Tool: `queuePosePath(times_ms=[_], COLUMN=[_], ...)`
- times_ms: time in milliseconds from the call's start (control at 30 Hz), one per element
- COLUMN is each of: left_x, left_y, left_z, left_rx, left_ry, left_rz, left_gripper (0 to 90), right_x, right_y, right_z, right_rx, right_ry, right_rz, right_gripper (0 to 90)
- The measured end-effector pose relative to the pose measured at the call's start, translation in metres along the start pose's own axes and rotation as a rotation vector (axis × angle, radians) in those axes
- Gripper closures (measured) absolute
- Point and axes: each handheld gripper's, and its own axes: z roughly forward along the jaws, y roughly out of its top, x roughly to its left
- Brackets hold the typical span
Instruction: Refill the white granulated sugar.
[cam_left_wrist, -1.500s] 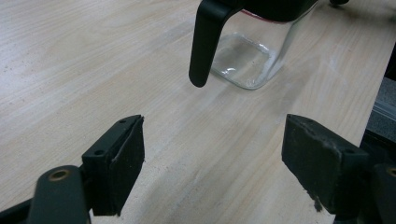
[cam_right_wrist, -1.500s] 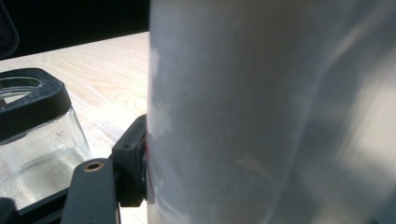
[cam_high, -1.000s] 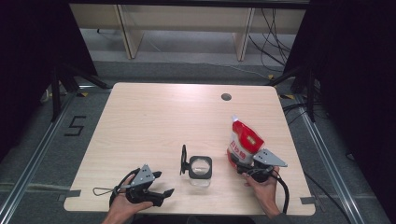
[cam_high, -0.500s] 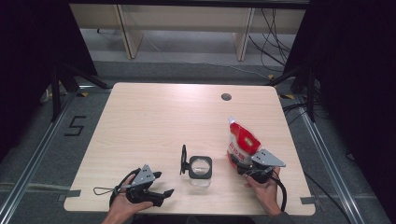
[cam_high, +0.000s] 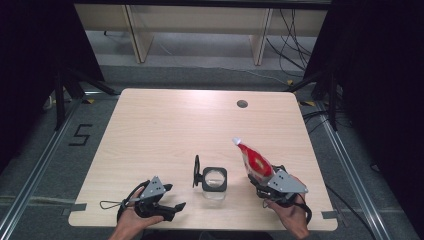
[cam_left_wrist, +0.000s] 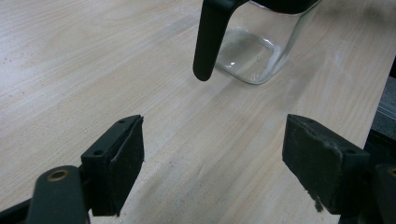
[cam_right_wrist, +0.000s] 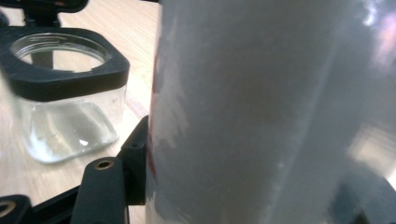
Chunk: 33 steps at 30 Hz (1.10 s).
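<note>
Near the front right edge of the light wooden table (cam_high: 165, 125), the right gripper (cam_high: 261, 181) grips a red and white refill pouch (cam_high: 254, 161), lifted and tilted so that its white spout end points up and toward the table's middle. Its jaws have just been closing a little, and the pouch sits between them; in the right gripper view the pouch's pale back (cam_right_wrist: 261, 112) crowds close to the lens, with the left jaw pad pressed against its side. Just to the pouch's left stands a square clear glass jar (cam_high: 214, 181) with a black collar, its mouth open and its black hinged lid (cam_high: 196, 171) standing upright at the jar's left side. The jar looks empty. At the table's front left, the left gripper (cam_high: 172, 207) lies low over the wood in the person's hand, pointing toward the jar, its jaws spread wide with nothing between them; the left gripper view shows bare tabletop between the two pads and the jar's glass base (cam_left_wrist: 254, 51) farther ahead, well apart from them.
</note>
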Motion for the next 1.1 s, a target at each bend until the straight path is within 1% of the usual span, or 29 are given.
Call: queuePosePath(times_ms=[33, 133, 167, 200, 233, 267, 300, 333, 367, 400, 467, 500, 533, 567, 600, 633, 667, 700, 733, 767, 833, 867, 933, 967, 1000, 1033, 1067, 1100], left_x=[0.001, 0.0, 0.0, 0.001, 0.0, 0.0, 0.001, 0.002, 0.002, 0.002, 0.002, 0.002, 0.001, 0.001, 0.001, 0.001, 0.001, 0.001, 0.001, 0.001, 0.001, 0.001, 0.001, 0.001, 0.001, 0.001, 0.001, 0.001], left_y=[0.0, 0.0, 0.0, 0.0, -0.001, -0.001, -0.001, 0.0, 0.0, 0.0, 0.0, 0.0, -0.001, -0.001, -0.001, -0.001, -0.001, -0.001, -0.001, -0.001, -0.001, -0.001, -0.001, -0.001, -0.001, -0.001, -0.001, -0.001], left_z=[0.0, 0.0, 0.0, 0.0, 0.0, 0.0, 0.001, -0.001, -0.001, -0.001, -0.001, -0.001, -0.001, -0.001, -0.001, -0.001, -0.001, -0.001, 0.0, 0.0, 0.0, -0.001, -0.001, -0.001, -0.001, -0.001, 0.0, 0.0], left_rx=[0.01, 0.013, 0.015, 0.012, 0.017, 0.009, 0.004, 0.018, 0.014, 0.011, 0.009, 0.011, 0.011, 0.01, 0.01, 0.011, 0.013, 0.013, 0.013, 0.01, 0.01, 0.014, 0.011, 0.011, 0.011, 0.011, 0.01, 0.013], left_ry=[0.002, 0.004, 0.008, 0.006, 0.009, 0.009, 0.007, 0.004, 0.005, 0.005, 0.006, 0.006, 0.008, 0.008, 0.008, 0.008, 0.007, 0.007, 0.006, 0.006, 0.006, 0.006, 0.007, 0.007, 0.007, 0.006, 0.006, 0.005], left_rz=[0.006, -0.009, -0.009, 0.004, -0.018, -0.013, -0.011, 0.008, 0.002, -0.001, -0.004, -0.003, -0.031, -0.031, -0.027, -0.023, -0.025, -0.024, -0.025, -0.028, -0.028, -0.025, -0.032, -0.032, -0.032, -0.032, -0.033, -0.023], left_gripper=[20.4, 20.2, 20.1, 20.1, 20.0, 19.9, 19.9, 19.8, 19.8, 19.8, 19.7, 19.7, 19.6, 19.6, 19.6, 19.6, 19.6, 19.6, 19.6, 19.6, 19.6, 19.6, 19.6, 19.6, 19.6, 19.6, 19.6, 19.6], right_x=[0.0, 0.002, 0.003, 0.003, 0.004, 0.005, 0.007, 0.008, 0.009, 0.012, 0.015, 0.018, 0.02, 0.022, 0.023, 0.026, 0.028, 0.03, 0.033, 0.034, 0.036, 0.038, 0.04, 0.041, 0.041, 0.042, 0.043, 0.043], right_y=[0.001, 0.004, 0.005, 0.006, 0.007, 0.008, 0.009, 0.011, 0.012, 0.012, 0.014, 0.014, 0.015, 0.015, 0.016, 0.015, 0.016, 0.016, 0.015, 0.016, 0.016, 0.015, 0.016, 0.016, 0.016, 0.016, 0.016, 0.016], right_z=[-0.003, -0.012, -0.015, -0.018, -0.02, -0.022, -0.025, -0.026, -0.028, -0.03, -0.031, -0.032, -0.032, -0.033, -0.033, -0.034, -0.033, -0.033, -0.034, -0.033, -0.031, -0.03, -0.03, -0.03, -0.029, -0.029, -0.029, -0.029], right_rx=[0.001, 0.014, 0.028, 0.038, 0.051, 0.061, 0.071, 0.075, 0.082, 0.095, 0.125, 0.144, 0.152, 0.163, 0.159, 0.172, 0.179, 0.197, 0.208, 0.222, 0.234, 0.239, 0.275, 0.286, 0.29, 0.3, 0.307, 0.315], right_ry=[-0.003, -0.011, -0.01, -0.016, -0.026, -0.036, -0.041, -0.04, -0.045, -0.048, -0.062, -0.068, -0.066, -0.066, -0.07, -0.074, -0.077, -0.077, -0.087, -0.075, -0.079, -0.084, -0.099, -0.107, -0.11, -0.117, -0.116, -0.124], right_rz=[-0.032, -0.087, -0.093, -0.132, -0.167, -0.204, -0.217, -0.245, -0.28, -0.297, -0.393, -0.419, -0.465, -0.463, -0.517, -0.506, -0.555, -0.561, -0.573, -0.601, -0.656, -0.658, -0.716, -0.737, -0.77, -0.781, -0.781, -0.782], right_gripper=[39.1, 39.1, 39.1, 39.2, 39.2, 39.2, 39.2, 39.2, 39.2, 39.2, 39.3, 39.3, 39.3, 39.4, 39.4, 39.4, 39.4, 39.4, 39.4, 39.5, 39.5, 39.5, 39.6, 39.6, 39.6, 39.6, 39.7, 39.7])
